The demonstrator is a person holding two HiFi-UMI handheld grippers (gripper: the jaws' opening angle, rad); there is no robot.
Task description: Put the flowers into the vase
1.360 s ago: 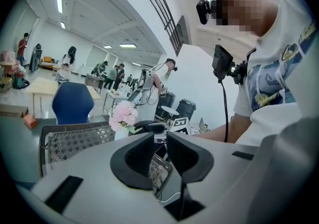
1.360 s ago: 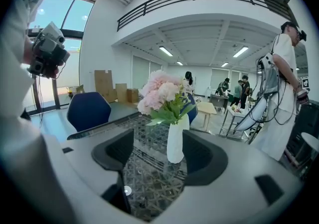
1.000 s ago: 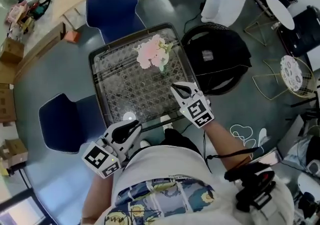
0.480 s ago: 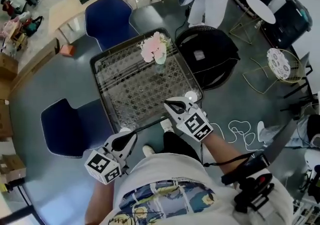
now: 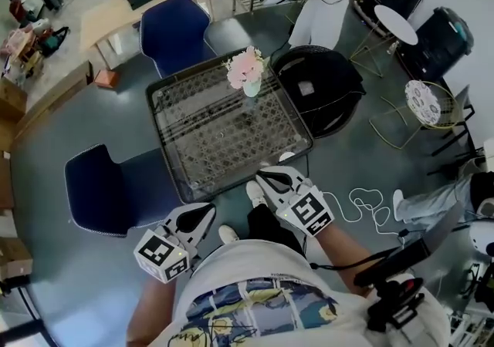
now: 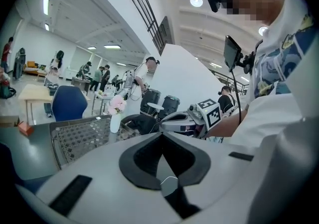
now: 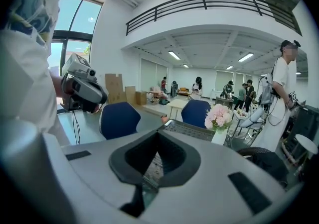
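Pink flowers (image 5: 245, 66) stand upright in a small white vase (image 5: 252, 89) at the far right edge of the glass-topped mesh table (image 5: 193, 137). Both grippers hang in front of the table's near edge, well short of the vase. My left gripper (image 5: 204, 211) is shut and holds nothing. My right gripper (image 5: 265, 176) is also shut and holds nothing. The left gripper view shows the flowers (image 6: 117, 103) far beyond its closed jaws (image 6: 160, 136). In the right gripper view the flowers (image 7: 218, 115) sit past its closed jaws (image 7: 158, 134).
Blue chairs stand behind the table (image 5: 176, 25) and at its left (image 5: 100, 187). A black round seat (image 5: 320, 87) is right of the table. A white cable (image 5: 363, 203) lies on the floor. People stand in the background (image 7: 281, 93).
Both grippers have drawn back from over the table to in front of its near edge, and the table looks farther off. The flowers stay in the vase.
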